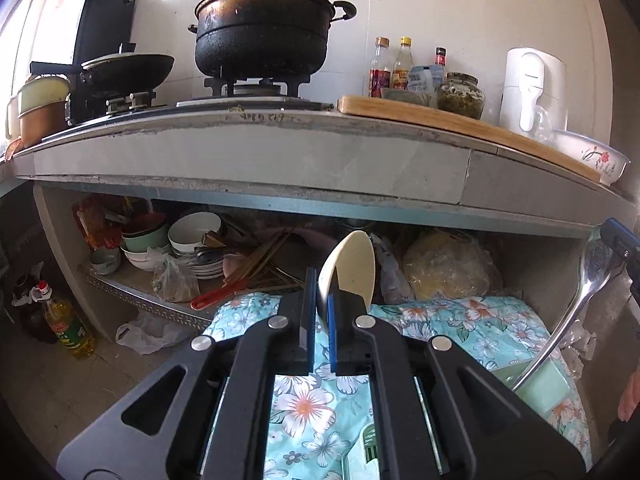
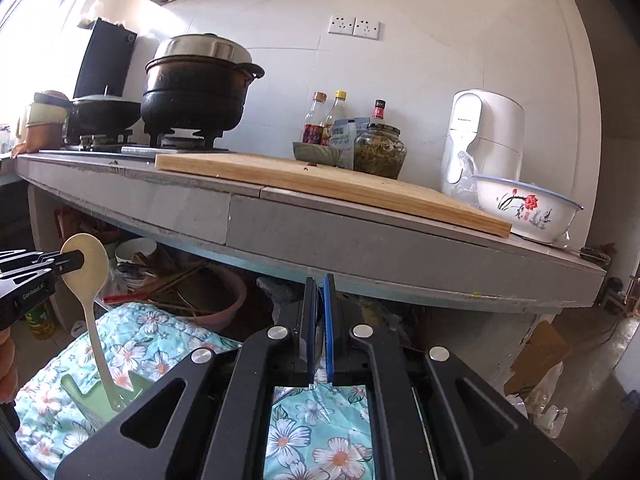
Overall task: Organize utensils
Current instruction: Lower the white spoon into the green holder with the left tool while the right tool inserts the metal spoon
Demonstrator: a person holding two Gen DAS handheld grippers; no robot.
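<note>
My left gripper [image 1: 321, 292] is shut on the bowl of a cream plastic spoon [image 1: 349, 266]. In the right wrist view the left gripper [image 2: 74, 259] holds that spoon [image 2: 86, 264] upright, handle down into a pale green holder [image 2: 100, 394] on the floral cloth. My right gripper [image 2: 319, 292] is shut on the bowl of a steel ladle, hidden between its fingers there. In the left wrist view the ladle [image 1: 592, 272] stands at the right, handle down into the green holder [image 1: 540, 388], with the right gripper [image 1: 618, 240] at its top.
A concrete counter [image 2: 360, 240] runs overhead with a stove, black pot [image 1: 260, 36], cutting board [image 2: 320, 180], bottles, jar, white kettle [image 2: 484, 140] and flowered bowl [image 2: 528, 212]. Below it a shelf holds bowls, chopsticks [image 1: 260, 260] and bags. An oil bottle [image 1: 68, 324] stands on the floor.
</note>
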